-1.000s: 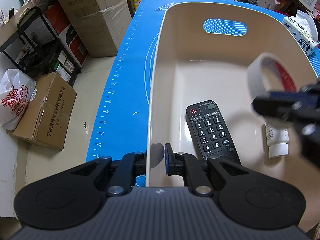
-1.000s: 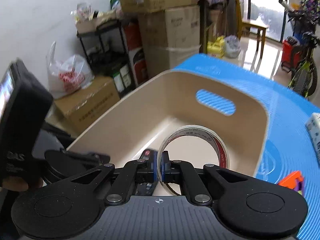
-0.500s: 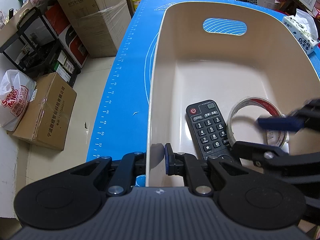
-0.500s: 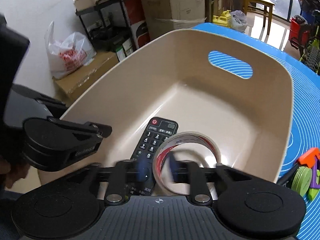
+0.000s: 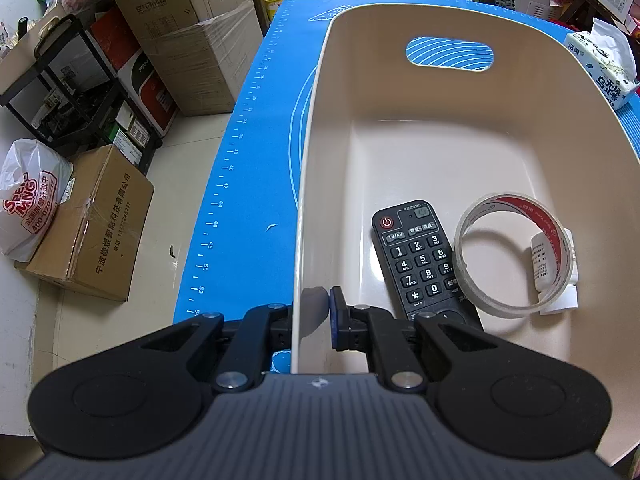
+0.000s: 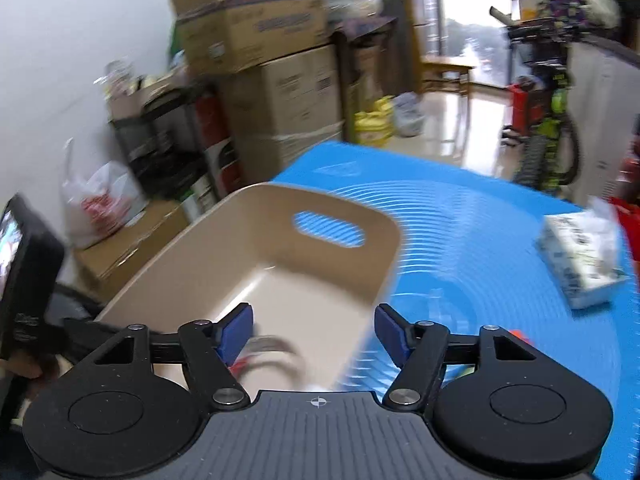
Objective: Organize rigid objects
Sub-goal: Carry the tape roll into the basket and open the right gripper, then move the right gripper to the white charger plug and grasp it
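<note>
A beige plastic bin (image 5: 320,128) stands on the blue mat (image 5: 248,152). My left gripper (image 5: 310,312) is shut on the bin's near left wall. Inside the bin lie a black remote control (image 5: 420,256), a clear tape roll (image 5: 516,256) and a small white bottle (image 5: 554,276) under the roll's right side. My right gripper (image 6: 314,330) is open and empty above the bin's near right edge (image 6: 376,280). The tape roll shows blurred just below its fingers (image 6: 272,350).
A tissue pack (image 5: 604,68) lies on the mat to the right of the bin, also in the right wrist view (image 6: 580,256). Cardboard boxes (image 5: 88,224), a black shelf (image 5: 68,92) and a white bag (image 5: 28,204) stand on the floor to the left.
My right gripper opened and let the tape roll go into the bin, then drew back up and to the right. My left gripper has kept its hold on the bin wall.
</note>
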A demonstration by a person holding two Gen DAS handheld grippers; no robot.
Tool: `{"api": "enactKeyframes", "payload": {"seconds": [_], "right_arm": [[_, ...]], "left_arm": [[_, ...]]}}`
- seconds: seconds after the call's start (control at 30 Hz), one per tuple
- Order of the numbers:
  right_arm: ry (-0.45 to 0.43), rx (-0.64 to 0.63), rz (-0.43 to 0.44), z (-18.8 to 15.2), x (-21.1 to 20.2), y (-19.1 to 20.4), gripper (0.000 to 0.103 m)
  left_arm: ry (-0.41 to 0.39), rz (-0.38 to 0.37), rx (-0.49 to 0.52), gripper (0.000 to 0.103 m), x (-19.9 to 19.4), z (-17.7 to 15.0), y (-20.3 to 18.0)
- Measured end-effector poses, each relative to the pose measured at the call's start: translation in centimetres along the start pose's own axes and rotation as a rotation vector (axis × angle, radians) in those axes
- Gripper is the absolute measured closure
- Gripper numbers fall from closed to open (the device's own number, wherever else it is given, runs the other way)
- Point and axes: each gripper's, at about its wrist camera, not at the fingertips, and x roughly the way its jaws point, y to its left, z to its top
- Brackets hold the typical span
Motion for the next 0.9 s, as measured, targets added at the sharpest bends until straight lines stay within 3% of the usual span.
{"api": "enactKeyframes", "payload": {"seconds": [0.13, 0.33, 0.7, 0.9], "right_arm": [[0.028, 0.079, -0.057, -1.6, 0.0, -3.8, 0.025], [0.147, 0.155, -0.097, -4.8, 2.4, -7.0, 0.025], [0.254, 0.112, -0.128, -8.0, 6.6, -6.6, 0.025], [0.256, 0.098, -0.146, -9.1, 8.0, -5.7, 0.028]], "left_arm": [[0.0, 0.002, 0.001, 0.091, -0.1, 0.0, 0.0], [0.001, 0.001, 0.0, 0.091, 0.0, 0.0, 0.0], [0.001, 0.005, 0.001, 0.091, -0.2, 0.1, -0.1], [0.001, 0.006, 0.002, 0.091, -0.2, 0.1, -0.1]]}}
